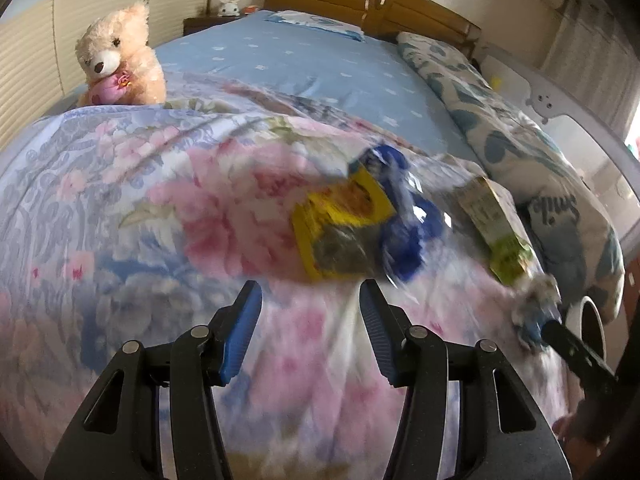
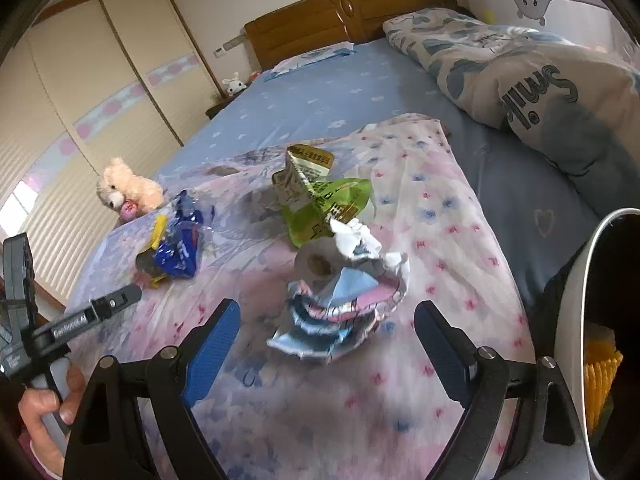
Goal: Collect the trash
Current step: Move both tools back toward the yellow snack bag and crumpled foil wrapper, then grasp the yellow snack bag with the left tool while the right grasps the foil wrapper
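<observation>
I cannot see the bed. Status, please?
Both grippers open, empty. Crumpled wrapper ahead of right fingers. Bin right. Nothing blocking.

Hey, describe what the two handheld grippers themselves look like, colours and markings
Both the left gripper and right gripper have black angular linkage arms with silver pivot pins and ribbed blue pads on the fingers. Seen from the right wrist, the left one carries a black bar with small white lettering, too small to read.

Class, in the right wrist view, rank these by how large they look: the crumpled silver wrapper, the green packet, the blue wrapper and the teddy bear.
1. crumpled silver wrapper, nearest the camera
2. green packet
3. blue wrapper and teddy bear: look alike, unranked; the bear is farther.
</observation>
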Tool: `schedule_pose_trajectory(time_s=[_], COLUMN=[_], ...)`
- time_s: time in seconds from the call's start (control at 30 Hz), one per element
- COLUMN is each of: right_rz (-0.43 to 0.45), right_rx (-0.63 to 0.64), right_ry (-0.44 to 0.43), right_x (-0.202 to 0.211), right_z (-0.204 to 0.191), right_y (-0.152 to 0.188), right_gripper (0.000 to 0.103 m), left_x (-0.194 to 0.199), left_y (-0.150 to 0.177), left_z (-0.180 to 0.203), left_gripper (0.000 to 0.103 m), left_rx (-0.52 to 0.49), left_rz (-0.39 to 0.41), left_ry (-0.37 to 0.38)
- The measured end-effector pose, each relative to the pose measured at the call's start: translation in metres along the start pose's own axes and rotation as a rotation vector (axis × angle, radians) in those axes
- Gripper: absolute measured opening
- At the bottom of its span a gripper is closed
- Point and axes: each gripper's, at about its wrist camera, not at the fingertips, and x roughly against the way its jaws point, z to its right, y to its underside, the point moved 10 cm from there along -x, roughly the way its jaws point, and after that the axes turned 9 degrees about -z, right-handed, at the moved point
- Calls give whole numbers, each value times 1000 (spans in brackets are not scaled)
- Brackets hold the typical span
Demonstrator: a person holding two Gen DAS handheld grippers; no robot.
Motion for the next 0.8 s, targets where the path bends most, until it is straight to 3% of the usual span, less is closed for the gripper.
schedule_pose_trajectory(time_s=[0.23,0.33,0.37,0.4,0.57,0.8], right_rz=[-5,-4,-5,-9,-17,-8], right_rx=[-11,-4,0,2,12,28], right_ry=[4,13,17,20,9,-45], right_x=[-11,-14,-14,-15,-14,2], right_z=[-1,-2,-2,-2,-5,-18], right_y=[-5,-4,-4,-4,1,14], right_gripper=[89,75,63,55,28,25], left_x=[-16,-22,-24,-23,-11,16], left_y=[-15,-14,-13,-12,-1,27], left_z=[1,7,9,8,3,1], left_gripper=[49,19,9,6,2,2], left_rx=[-3,-20,-26,-31,-40,-24], left_rz=[6,-16,-25,-23,-3,11], left_ry=[2,45,50,44,35,56])
